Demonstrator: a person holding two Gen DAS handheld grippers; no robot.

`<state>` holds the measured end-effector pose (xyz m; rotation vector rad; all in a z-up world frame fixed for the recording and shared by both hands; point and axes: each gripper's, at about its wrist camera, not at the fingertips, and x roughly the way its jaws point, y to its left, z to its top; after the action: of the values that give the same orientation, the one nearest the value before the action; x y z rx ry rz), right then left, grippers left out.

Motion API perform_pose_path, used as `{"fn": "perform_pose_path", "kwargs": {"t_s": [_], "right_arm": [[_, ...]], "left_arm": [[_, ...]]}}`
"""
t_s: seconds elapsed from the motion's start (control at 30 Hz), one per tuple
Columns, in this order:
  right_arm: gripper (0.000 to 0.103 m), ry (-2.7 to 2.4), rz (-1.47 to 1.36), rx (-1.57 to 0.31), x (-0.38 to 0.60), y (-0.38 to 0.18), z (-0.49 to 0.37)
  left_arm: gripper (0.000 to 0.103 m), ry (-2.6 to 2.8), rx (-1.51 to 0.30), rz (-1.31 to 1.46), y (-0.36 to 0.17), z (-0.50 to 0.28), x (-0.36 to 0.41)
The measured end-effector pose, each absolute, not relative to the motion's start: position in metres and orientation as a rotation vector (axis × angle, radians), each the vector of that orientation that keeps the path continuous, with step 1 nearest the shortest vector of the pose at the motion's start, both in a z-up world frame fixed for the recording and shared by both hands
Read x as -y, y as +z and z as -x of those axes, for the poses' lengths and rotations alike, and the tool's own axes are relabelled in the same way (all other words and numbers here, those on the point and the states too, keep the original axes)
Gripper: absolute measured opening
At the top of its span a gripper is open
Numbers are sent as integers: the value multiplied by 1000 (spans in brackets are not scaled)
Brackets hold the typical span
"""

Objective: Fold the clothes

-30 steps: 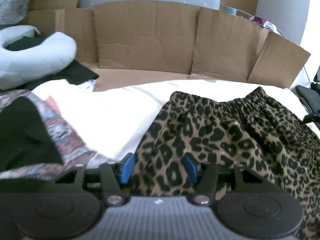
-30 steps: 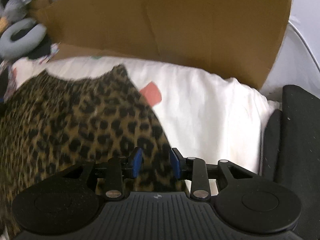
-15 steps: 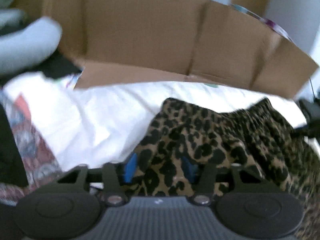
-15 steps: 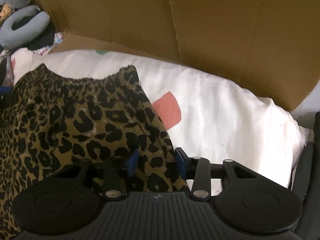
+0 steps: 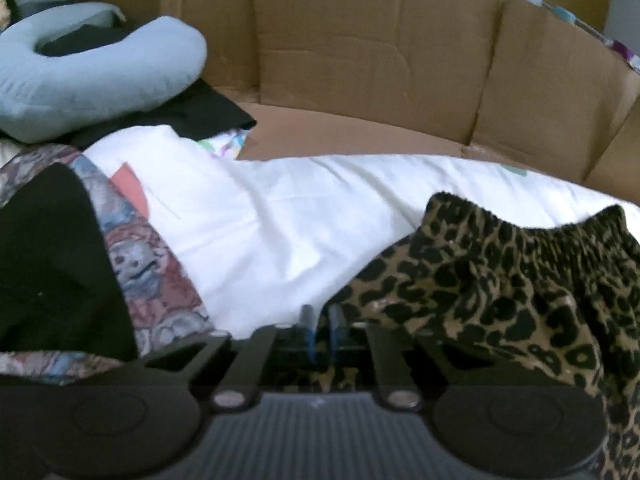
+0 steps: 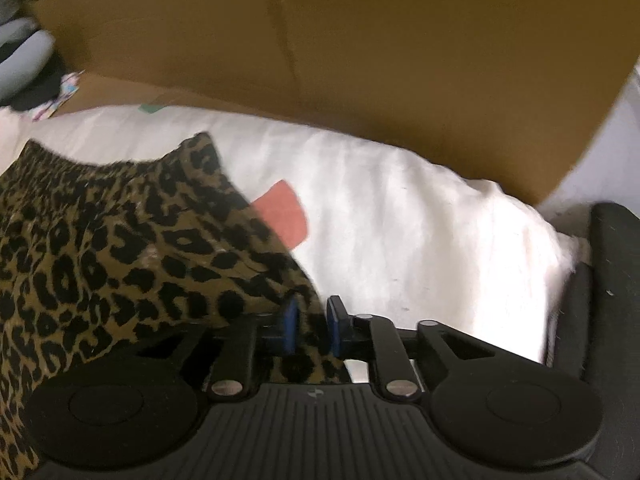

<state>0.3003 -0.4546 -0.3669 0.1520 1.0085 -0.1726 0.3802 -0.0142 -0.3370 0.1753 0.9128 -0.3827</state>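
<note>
Both grippers pinch the leopard-print skirt [image 5: 500, 280], which lies on the white sheet [image 5: 280, 220]. Left gripper [image 5: 320, 330]: jaws nearly closed on its edge. Right gripper [image 6: 312, 326]: jaws narrowly parted, fabric between them.

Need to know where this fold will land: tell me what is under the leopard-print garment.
The leopard-print garment lies on a white sheet. A coral patch on the sheet shows only partly past the garment's edge. What else lies beneath is covered.
</note>
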Motion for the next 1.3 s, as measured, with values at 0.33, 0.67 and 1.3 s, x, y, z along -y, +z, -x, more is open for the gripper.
{"fn": "perform_pose_path", "kwargs": {"t_s": [0.33, 0.67, 1.3], "right_arm": [[43, -107, -176, -873, 443, -338, -287], [43, 38, -80, -864, 393, -343, -308], [43, -49, -20, -910, 393, -367, -329]], "left_arm": [[39, -513, -762, -230, -302, -346, 38], [38, -689, -707, -263, -319, -331, 101], [28, -489, -855, -232, -364, -362, 77]]}}
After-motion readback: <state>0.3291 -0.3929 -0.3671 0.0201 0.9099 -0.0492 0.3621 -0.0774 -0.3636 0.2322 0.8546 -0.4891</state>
